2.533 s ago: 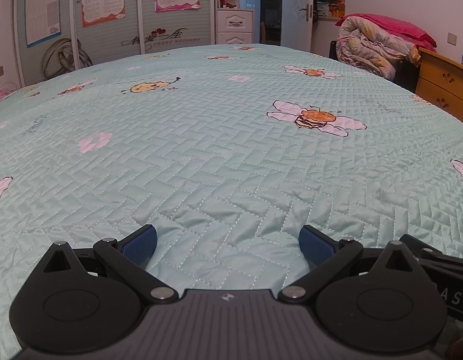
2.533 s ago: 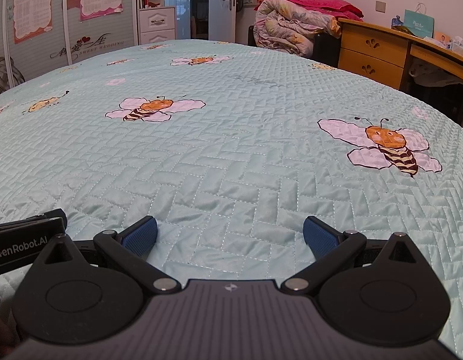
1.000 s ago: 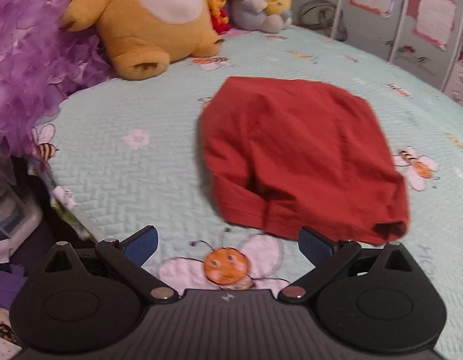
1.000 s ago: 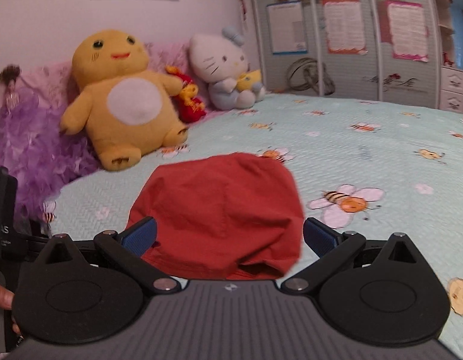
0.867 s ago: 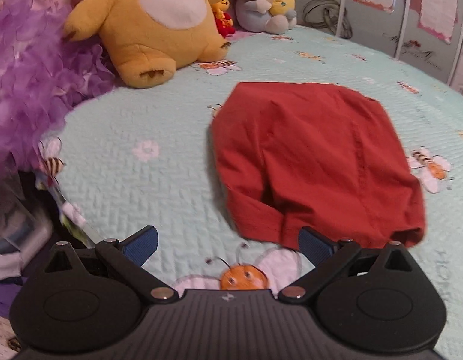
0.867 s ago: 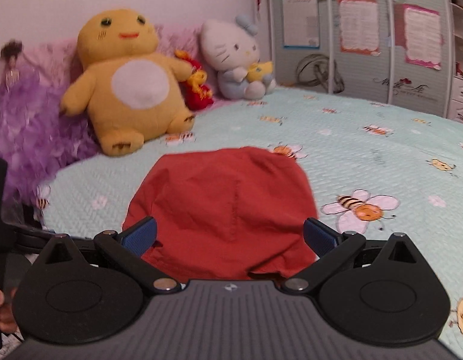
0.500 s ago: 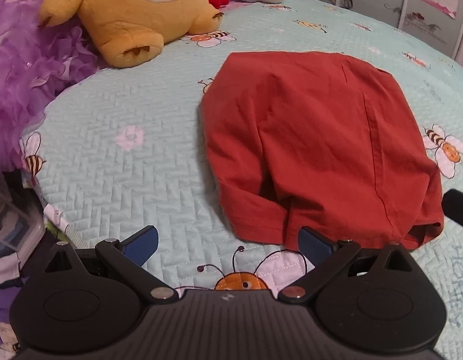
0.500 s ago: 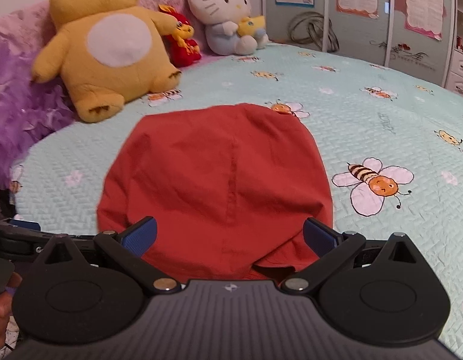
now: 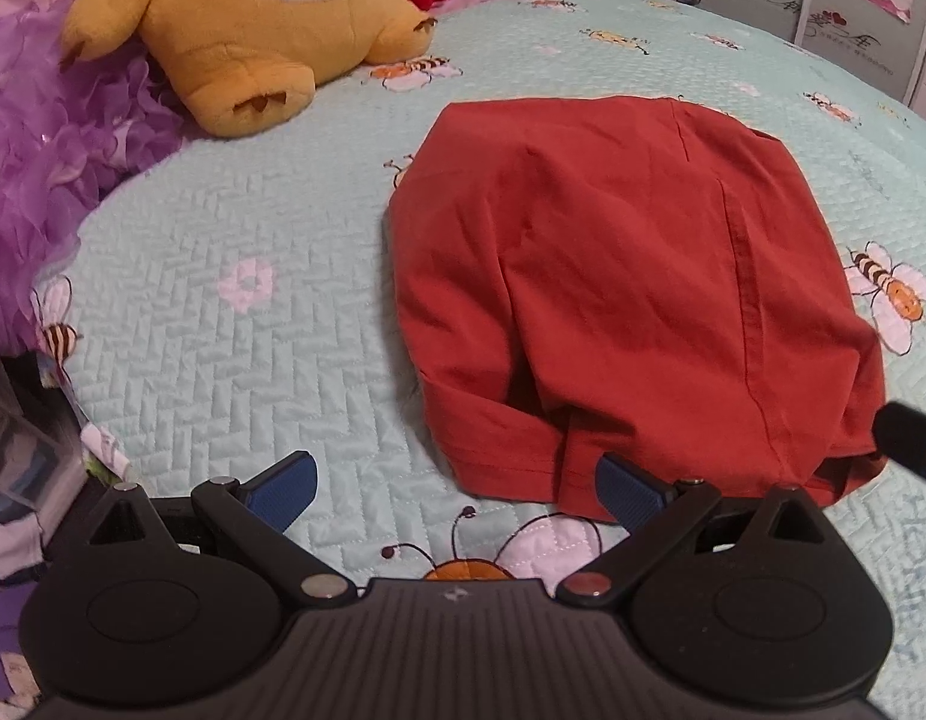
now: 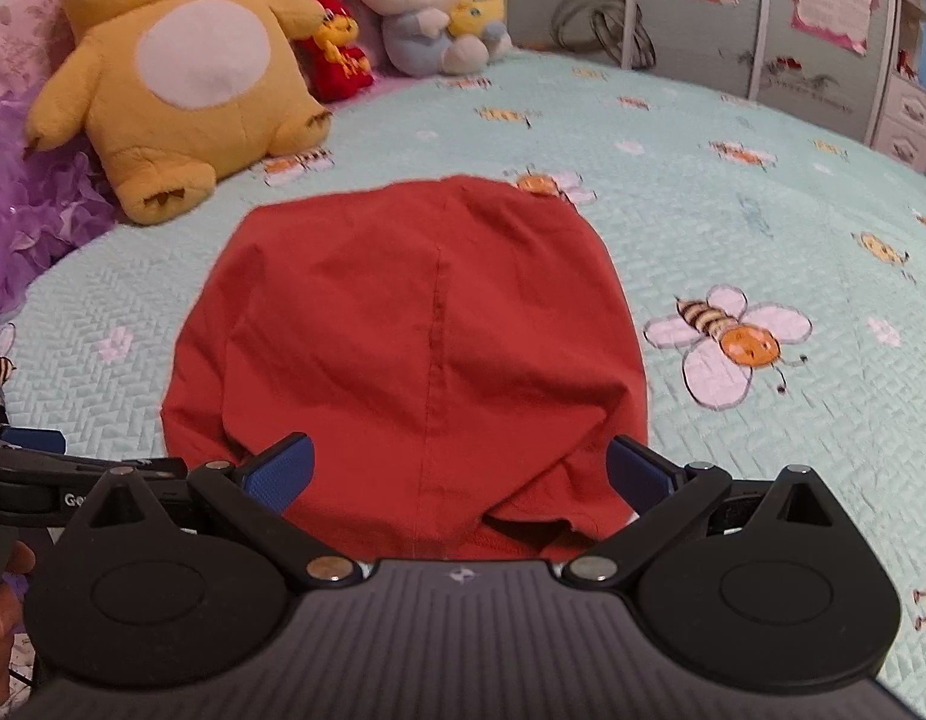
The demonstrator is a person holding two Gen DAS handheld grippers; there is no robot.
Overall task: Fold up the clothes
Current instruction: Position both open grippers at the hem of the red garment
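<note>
the red garment [image 9: 631,276] lies spread on the bed [image 9: 234,360], past the yellow plush toy [image 9: 246,18] at 11 o'clock in the left view. it looks like thin, light, limp cloth that will sag and drag on the quilt, so the near hem corners seem the best places to pinch. the left gripper [image 9: 456,483] has its fingers [image 9: 282,483] wide apart and empty, the hem's left corner just beyond them toward 1 o'clock. the right gripper [image 10: 459,471] is likewise spread and empty, the near hem at 12 o'clock lying between its fingers [image 10: 637,474], whether touching i cannot tell.
</note>
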